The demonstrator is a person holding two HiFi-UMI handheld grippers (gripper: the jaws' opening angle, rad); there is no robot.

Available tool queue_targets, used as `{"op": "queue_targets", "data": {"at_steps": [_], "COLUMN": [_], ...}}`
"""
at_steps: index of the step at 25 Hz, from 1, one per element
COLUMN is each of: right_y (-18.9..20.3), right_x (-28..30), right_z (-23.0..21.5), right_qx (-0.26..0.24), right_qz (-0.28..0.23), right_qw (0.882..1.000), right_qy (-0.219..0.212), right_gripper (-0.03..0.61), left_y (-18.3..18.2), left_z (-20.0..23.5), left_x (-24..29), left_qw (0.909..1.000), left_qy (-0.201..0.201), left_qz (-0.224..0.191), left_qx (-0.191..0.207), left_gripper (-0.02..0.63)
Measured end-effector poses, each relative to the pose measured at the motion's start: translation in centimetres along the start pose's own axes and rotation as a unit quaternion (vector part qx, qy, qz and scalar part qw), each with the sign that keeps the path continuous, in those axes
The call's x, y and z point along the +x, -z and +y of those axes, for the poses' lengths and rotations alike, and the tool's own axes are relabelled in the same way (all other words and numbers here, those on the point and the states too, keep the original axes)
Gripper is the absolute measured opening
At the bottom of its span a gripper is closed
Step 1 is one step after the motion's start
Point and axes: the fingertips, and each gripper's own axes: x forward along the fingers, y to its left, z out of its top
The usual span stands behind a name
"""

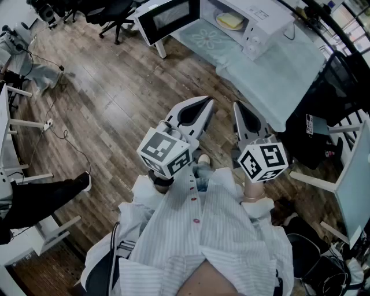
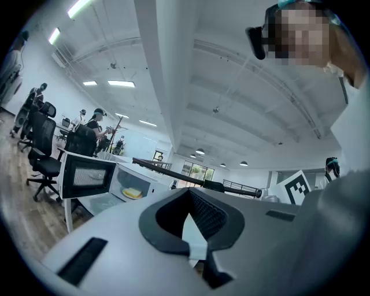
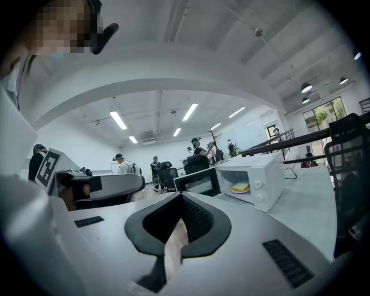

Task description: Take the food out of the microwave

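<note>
A white microwave (image 1: 257, 23) stands on a pale-clothed table (image 1: 277, 81) with its door (image 1: 170, 20) swung open to the left. Inside lies a yellow piece of food on a plate (image 1: 229, 21). The food (image 2: 132, 193) shows small and far off in the left gripper view, and the food (image 3: 240, 188) likewise in the right gripper view. My left gripper (image 1: 203, 107) and right gripper (image 1: 240, 113) hang side by side close to my chest, over the wooden floor and short of the table. Both are shut with nothing in them, left gripper (image 2: 193, 234) and right gripper (image 3: 175, 234).
Black office chairs (image 1: 113, 14) stand behind the open door. A dark chair and bags (image 1: 324, 133) crowd the table's right end. Cables (image 1: 55, 124) trail over the floor at left, near white table legs and a person's leg (image 1: 46, 193). Several people (image 3: 156, 167) stand far back.
</note>
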Motion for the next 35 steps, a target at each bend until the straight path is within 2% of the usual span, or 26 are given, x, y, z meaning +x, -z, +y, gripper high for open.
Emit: {"op": "queue_targets", "data": {"at_steps": [12,20,28,35], "right_y": [0.4,0.9,0.6,-0.9], "right_x": [-1.9,-0.6,4.7,12.1], "right_z": [-1.2,-1.9,-3.0,-4.7], "right_qx": [0.008,0.012,0.019,0.018], "right_qz": [-0.006,0.003,0.009,0.009], "right_qw": [1.000,0.999,0.999,1.000], "right_qy": [-0.009,-0.029,-0.036,-0.019], "right_gripper": [0.032,0.032,0.032,0.032], "left_y": [1.2,1.8,1.0,-1.1], "left_z": [-1.9,-0.8,3.9,11.0], "left_x": [0.0,0.2,2.6,6.2], "left_qw": [0.9999,0.9992,0.9989,0.9994], "left_qy": [-0.015,-0.040,-0.047,-0.032], "left_qz": [-0.002,-0.001,-0.002,0.001], "left_qx": [-0.003,-0.006,-0.008,-0.011], "left_gripper": [0.008,0.008,0.008,0.008]}}
